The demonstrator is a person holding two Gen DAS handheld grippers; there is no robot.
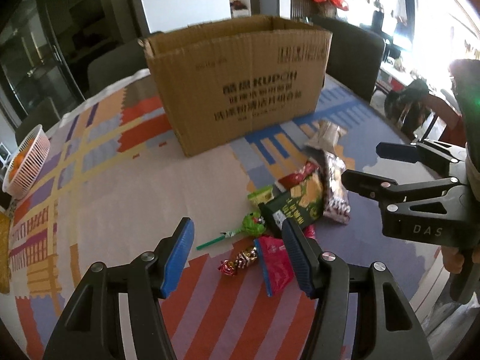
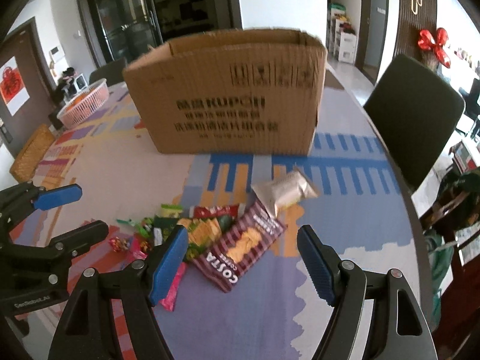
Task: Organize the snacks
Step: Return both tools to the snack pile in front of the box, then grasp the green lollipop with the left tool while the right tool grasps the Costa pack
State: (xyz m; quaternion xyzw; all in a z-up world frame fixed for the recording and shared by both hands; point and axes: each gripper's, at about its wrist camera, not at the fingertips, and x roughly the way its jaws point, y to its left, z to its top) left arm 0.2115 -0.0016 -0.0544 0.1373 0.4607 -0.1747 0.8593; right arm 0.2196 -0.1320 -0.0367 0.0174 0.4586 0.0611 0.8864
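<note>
An open cardboard box (image 1: 240,87) stands at the far middle of the table; it also shows in the right wrist view (image 2: 228,96). A pile of snacks lies in front of it: a green cracker pack (image 1: 297,204), a striped Costa biscuit pack (image 2: 243,249), a silver pouch (image 2: 285,192), a green lollipop (image 1: 252,225), a pink packet (image 1: 276,261) and a foil candy (image 1: 240,262). My left gripper (image 1: 237,258) is open and empty just above the candy and pink packet. My right gripper (image 2: 243,264) is open and empty over the Costa pack.
A patterned cloth (image 1: 126,198) covers the table. A pink basket with oranges (image 1: 27,162) sits at the far left edge. A dark chair (image 2: 417,120) stands at the right side. A woven mat (image 2: 31,153) lies at the left.
</note>
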